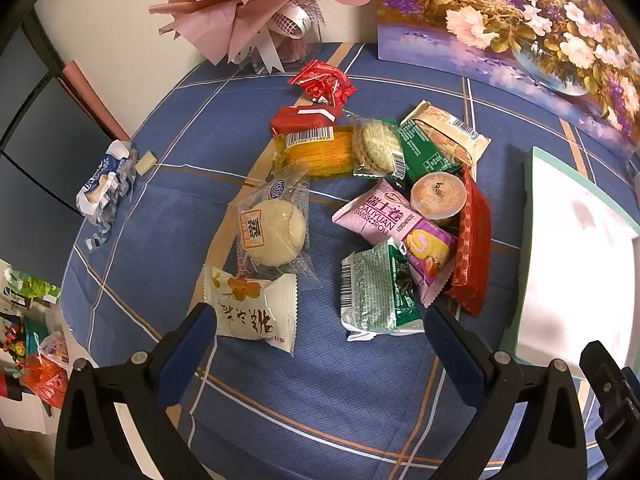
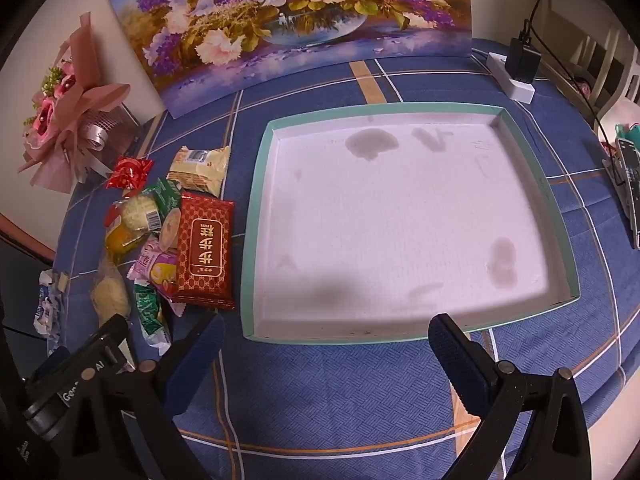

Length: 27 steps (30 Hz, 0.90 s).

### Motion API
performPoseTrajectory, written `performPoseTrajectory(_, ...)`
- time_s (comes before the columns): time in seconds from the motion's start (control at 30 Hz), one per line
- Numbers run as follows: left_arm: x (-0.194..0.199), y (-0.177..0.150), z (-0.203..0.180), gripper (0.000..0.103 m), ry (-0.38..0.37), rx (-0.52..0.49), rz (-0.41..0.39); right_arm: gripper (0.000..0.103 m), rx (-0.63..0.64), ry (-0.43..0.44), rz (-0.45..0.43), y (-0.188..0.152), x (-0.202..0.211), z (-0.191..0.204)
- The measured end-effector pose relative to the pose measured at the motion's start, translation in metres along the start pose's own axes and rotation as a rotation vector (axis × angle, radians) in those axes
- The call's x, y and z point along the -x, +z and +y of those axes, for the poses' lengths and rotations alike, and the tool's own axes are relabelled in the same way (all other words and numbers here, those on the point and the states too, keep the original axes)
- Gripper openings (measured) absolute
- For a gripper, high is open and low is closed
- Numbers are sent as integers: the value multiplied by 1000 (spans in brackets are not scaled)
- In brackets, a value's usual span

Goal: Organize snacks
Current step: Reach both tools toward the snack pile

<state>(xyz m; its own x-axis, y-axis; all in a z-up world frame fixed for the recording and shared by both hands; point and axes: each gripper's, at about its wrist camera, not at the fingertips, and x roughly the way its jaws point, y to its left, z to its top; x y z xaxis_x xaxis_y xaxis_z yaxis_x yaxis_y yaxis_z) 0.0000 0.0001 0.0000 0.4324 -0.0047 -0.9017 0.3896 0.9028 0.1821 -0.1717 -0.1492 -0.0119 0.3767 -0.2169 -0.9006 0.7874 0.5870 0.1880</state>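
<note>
Several wrapped snacks lie in a loose pile on the blue checked tablecloth [image 1: 320,392]: a white bun [image 1: 272,232], a cream packet [image 1: 256,312], a green-and-white packet [image 1: 376,292], a pink Swiss roll [image 1: 396,228], a jelly cup [image 1: 438,196] and a long red packet [image 1: 472,248]. My left gripper [image 1: 320,344] hangs open just in front of the pile, holding nothing. An empty white tray with a teal rim [image 2: 256,240] stands right of the pile. The red packet [image 2: 206,248] lies beside that rim. My right gripper [image 2: 324,344] is open over the tray's near edge.
A pink bouquet [image 1: 248,4] and a flower painting [image 2: 296,20] stand at the back. A torn blue-and-white wrapper [image 1: 104,192] lies at the left table edge. A white power strip with a black plug [image 2: 516,72] and a dark device [image 2: 628,180] sit at the right.
</note>
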Motion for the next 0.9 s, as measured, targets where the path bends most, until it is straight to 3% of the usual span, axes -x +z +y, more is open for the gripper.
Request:
performPoseTrajectory(0.33, 0, 0, 0, 103, -9, 8, 2, 103, 12, -12, 7, -1, -2, 3)
performPoseTrajectory(0.43, 4, 4, 15, 103, -3, 62, -20, 103, 24, 1, -3, 0, 0, 6)
performPoseTrajectory(0.63, 7, 7, 59, 103, -7, 222, -36, 103, 61, 185, 3, 3, -3, 28)
performPoseTrajectory(0.9, -22, 3, 91, 103, -90, 286, 43, 103, 174, 281, 41, -8, -21, 84)
